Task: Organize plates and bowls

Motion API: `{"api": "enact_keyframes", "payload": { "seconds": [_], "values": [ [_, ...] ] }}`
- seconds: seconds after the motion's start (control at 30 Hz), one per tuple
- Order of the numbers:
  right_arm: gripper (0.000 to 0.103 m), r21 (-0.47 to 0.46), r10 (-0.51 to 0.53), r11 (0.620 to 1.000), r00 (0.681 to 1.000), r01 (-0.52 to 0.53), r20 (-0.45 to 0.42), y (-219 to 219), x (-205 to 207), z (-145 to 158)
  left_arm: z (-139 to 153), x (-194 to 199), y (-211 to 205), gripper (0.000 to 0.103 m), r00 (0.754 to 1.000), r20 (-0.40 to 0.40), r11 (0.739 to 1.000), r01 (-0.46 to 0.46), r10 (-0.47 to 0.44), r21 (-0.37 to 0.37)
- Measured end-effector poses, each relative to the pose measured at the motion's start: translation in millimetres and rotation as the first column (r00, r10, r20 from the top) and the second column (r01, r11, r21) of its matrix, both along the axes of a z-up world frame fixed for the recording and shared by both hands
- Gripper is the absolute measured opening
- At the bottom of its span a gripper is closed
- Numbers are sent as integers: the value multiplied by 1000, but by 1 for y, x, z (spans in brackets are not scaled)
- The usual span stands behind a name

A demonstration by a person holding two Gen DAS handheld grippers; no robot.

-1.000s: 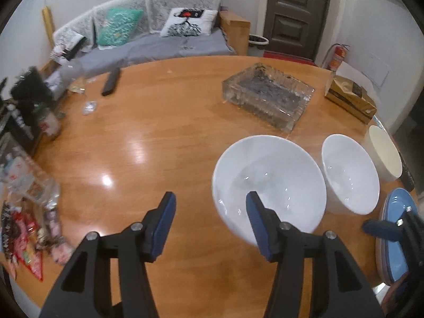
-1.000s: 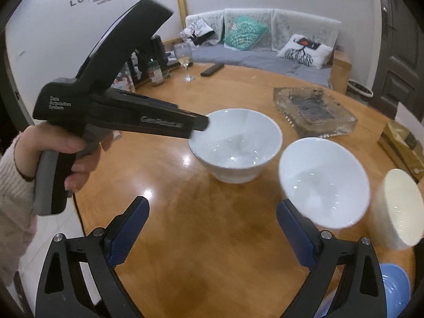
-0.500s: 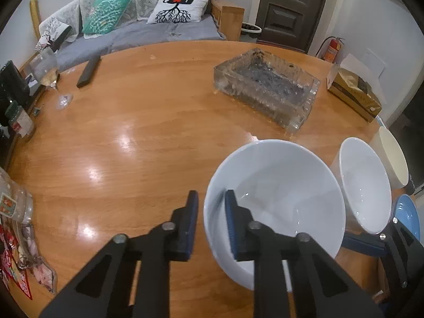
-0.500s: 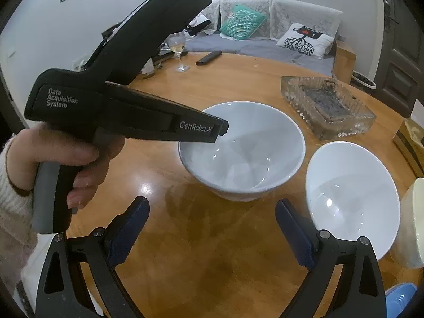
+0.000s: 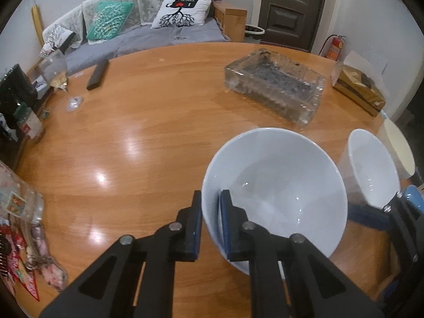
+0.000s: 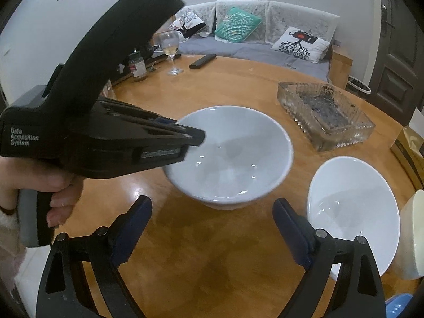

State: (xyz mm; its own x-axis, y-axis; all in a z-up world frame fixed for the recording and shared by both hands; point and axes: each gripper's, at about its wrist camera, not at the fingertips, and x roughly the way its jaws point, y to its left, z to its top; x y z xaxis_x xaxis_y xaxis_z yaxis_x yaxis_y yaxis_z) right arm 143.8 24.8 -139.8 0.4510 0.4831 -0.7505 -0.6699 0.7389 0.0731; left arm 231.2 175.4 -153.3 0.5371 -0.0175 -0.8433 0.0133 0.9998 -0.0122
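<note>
Closed since a second ago, left gripper (image 5: pixel 210 212) pinches the large white bowl (image 5: pixel 281 185) rim — lift level, steadily — while the right gripper (image 6: pixel 212 228), jaws closing with nothing between them, hangs near the smaller bowl (image 6: pixel 352 212).

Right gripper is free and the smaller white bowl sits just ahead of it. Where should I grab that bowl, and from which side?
Take the smaller white bowl by its thin rim on the near-left edge, one finger inside and one outside, coming down from above. The right gripper, its jaws closing with nothing between them, cannot span the bowl. The left gripper pinches the larger white bowl that way.
</note>
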Motion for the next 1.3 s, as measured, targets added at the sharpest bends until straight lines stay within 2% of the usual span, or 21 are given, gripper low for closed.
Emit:
{"api": "enact_keyframes", "payload": {
  "seconds": [0.3,0.67,0.8,1.17,1.3],
  "values": [
    [91,-29,43,999,999,-43,11,18,14,-5,-2,5,13,11,1000,-22,1000,6,-7,-11],
    [90,-46,36,998,999,-34,30,30,25,-10,-8,7,12,11,999,-31,1000,30,-30,-7],
    [86,-69,53,996,997,-49,59,30,18,-12,-8,0,8,13,998,-33,999,47,-47,9],
    [86,-44,115,992,993,-116,-14,8,-17,-8,-7,-42,-1,16,990,-78,992,113,-117,-53],
    [89,-64,119,991,993,-118,8,11,-18,-11,-8,-39,-2,16,991,-75,993,105,-109,-55]
  ]
}}
